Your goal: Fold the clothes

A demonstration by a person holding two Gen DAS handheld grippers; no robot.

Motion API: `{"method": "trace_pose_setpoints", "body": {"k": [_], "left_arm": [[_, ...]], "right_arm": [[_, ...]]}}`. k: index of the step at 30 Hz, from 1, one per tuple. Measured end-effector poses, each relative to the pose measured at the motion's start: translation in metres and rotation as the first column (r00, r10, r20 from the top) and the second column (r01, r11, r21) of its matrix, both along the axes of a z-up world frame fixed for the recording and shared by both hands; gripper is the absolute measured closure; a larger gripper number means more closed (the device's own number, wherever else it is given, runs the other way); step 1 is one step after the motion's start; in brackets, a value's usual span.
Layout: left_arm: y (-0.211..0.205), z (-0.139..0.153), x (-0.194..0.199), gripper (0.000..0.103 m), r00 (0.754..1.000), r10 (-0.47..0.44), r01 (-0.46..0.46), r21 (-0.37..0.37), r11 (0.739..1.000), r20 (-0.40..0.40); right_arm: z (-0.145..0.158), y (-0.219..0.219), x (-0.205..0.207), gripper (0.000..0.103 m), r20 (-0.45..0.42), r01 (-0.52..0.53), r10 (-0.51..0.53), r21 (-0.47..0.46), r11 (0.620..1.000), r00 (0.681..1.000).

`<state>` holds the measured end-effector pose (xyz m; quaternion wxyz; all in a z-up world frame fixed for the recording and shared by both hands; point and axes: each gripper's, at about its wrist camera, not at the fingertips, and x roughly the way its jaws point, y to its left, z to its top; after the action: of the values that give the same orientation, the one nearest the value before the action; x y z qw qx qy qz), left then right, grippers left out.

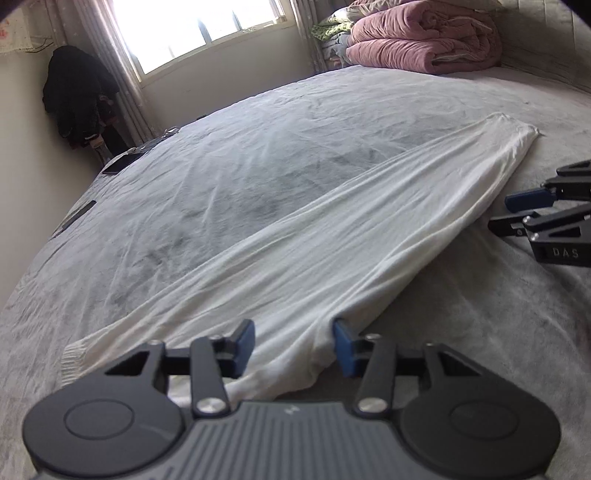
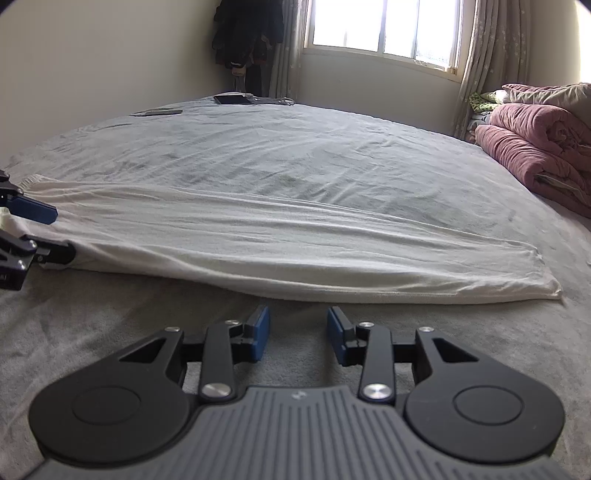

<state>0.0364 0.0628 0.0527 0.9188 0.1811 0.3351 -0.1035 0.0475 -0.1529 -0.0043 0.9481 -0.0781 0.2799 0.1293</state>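
The left gripper stands with its blue pads spread wide over the near end of a white garment, the cloth lying loose between the pads and not pinched. One pad sits on top of the fabric; the other is at the garment's edge, where it meets the bed. The right gripper is likewise released, its pads apart over bare grey bedding just short of the garment's long folded edge, touching no cloth. The garment stretches flat in a long, narrow strip across the bed, one ribbed end by the left gripper and the hemmed end well away. Beyond it, a folded pink quilt is stacked at the bed's far corner, beneath a bright window. Dark clothes hang in the room's corner, and a phone lies at the bed's far edge.
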Motion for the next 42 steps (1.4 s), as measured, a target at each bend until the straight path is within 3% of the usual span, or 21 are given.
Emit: {"method": "trace_pose_setpoints", "body": {"k": [8, 12, 17, 28, 33, 42], "left_arm": [[0.009, 0.003, 0.011, 0.088, 0.997, 0.021, -0.030, -0.138, 0.990, -0.068], [0.018, 0.005, 0.018, 0.091, 0.992, 0.043, -0.069, -0.226, 0.972, -0.117], [0.029, 0.007, 0.025, 0.095, 0.984, 0.059, -0.111, -0.319, 0.941, -0.168], [0.042, 0.007, 0.030, 0.097, 0.975, 0.069, -0.149, -0.392, 0.908, -0.211], [0.043, 0.008, 0.033, 0.097, 0.973, 0.073, -0.157, -0.398, 0.904, -0.219], [0.043, 0.007, 0.035, 0.097, 0.970, 0.078, -0.167, -0.399, 0.902, -0.229]], "right_arm": [[0.001, 0.000, 0.002, 0.063, -0.027, -0.008, 0.010, 0.058, 0.998, 1.000], [0.003, 0.010, 0.002, 0.063, -0.041, -0.079, 0.083, 0.079, 0.994, 0.996], [0.005, 0.027, 0.005, 0.052, -0.048, -0.186, 0.189, 0.061, 0.981, 0.981], [0.013, 0.024, 0.031, 0.051, -0.043, -0.183, 0.191, 0.146, 0.972, 0.981], [0.016, 0.023, 0.036, 0.044, -0.028, -0.212, 0.216, 0.103, 0.972, 0.976], [0.012, 0.017, 0.047, 0.044, -0.038, -0.160, 0.167, 0.147, 0.976, 0.985]]}}
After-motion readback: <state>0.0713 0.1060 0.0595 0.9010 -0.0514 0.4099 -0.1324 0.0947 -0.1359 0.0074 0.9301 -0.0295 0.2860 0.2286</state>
